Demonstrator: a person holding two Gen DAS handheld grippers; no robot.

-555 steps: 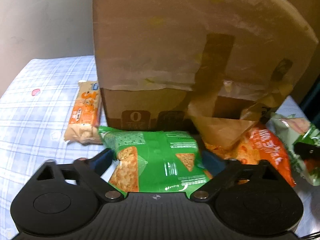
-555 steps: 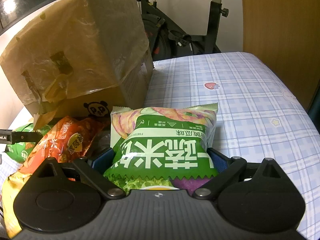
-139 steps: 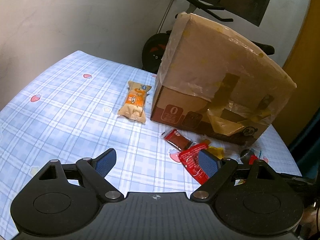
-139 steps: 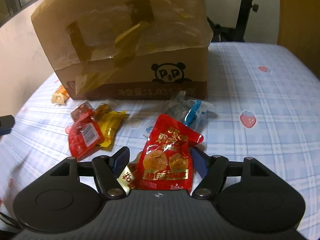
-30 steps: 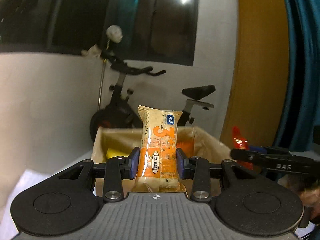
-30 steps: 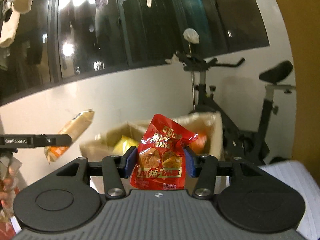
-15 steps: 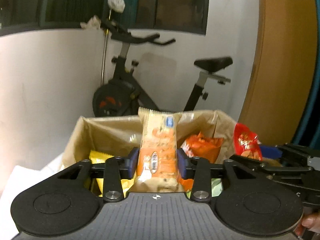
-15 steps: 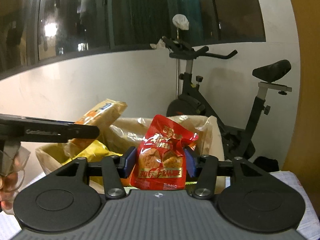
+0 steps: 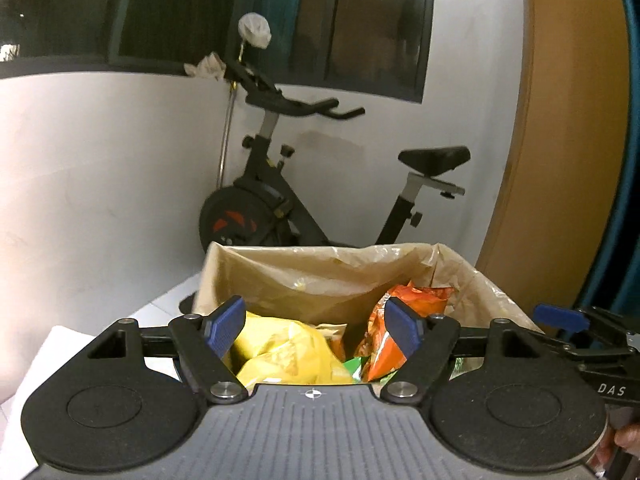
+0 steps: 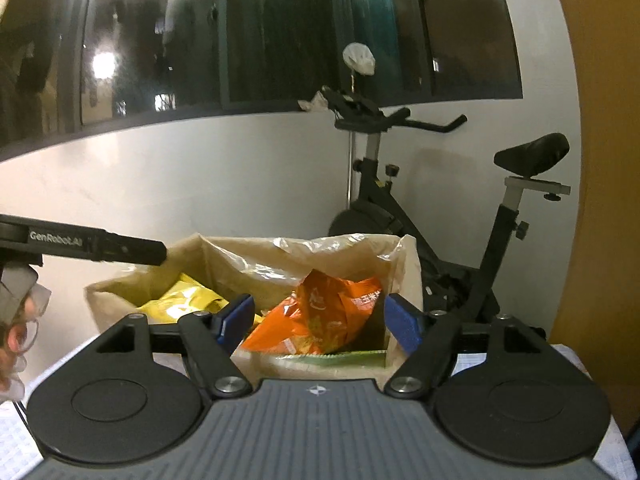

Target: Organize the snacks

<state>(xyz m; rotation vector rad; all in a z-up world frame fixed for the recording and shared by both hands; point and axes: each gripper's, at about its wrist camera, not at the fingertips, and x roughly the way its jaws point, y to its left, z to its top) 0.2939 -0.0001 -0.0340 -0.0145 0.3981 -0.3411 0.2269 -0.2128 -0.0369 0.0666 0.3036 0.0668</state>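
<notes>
left gripper [image 9: 312, 326] and right gripper [image 10: 318, 320], jaws opening and empty, above the plastic-lined cardboard box [image 10: 248, 260] holding crinkly orange [image 10: 320, 320] and yellow [image 9: 280, 348] snack bags, probably light, soft, slippery, best pinched at a sealed edge.

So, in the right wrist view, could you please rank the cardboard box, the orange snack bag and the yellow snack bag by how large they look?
1. cardboard box, largest; it holds both bags.
2. orange snack bag.
3. yellow snack bag, partly hidden by the box wall and a gripper finger, so its true size against the orange one is unsure.
</notes>
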